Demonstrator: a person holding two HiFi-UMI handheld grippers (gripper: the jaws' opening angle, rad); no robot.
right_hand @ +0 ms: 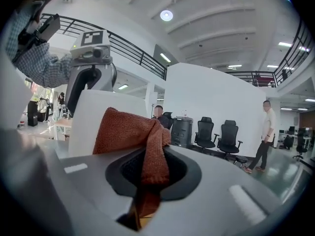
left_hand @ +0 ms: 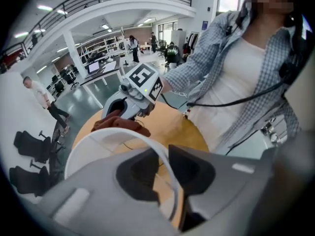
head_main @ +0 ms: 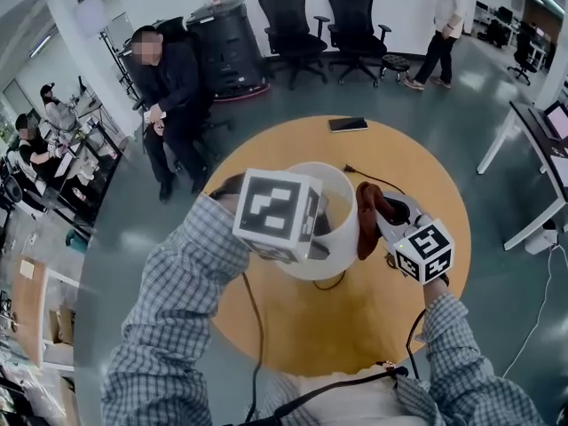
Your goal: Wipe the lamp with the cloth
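Head view: one lamp (head_main: 342, 195), white shade, stood mid-table on the round table (head_main: 373, 327); left gripper (head_main: 300, 240) was on the shade's near rim; right gripper (head_main: 388, 226) held one cloth (head_main: 368, 213) at the shade's right flank, touching or just beside it, couldn't tell which; one dark phone-like slab (head_main: 348, 124) lay at the far edge.

Left gripper view: fingers (left_hand: 134, 175) pinched the thin shade rim, steadying the lamp; count stays one shade, one cloth.

Right gripper view: fingers (right_hand: 124, 170) clamped the rust cloth, a fold bunched up ahead of them right by the shade wall.

Status, my read: grasp and bracing done; wiping at or near the start; shade showed no dirt, so wiped area unknown; rest of the shade, and the base under it, likely left.
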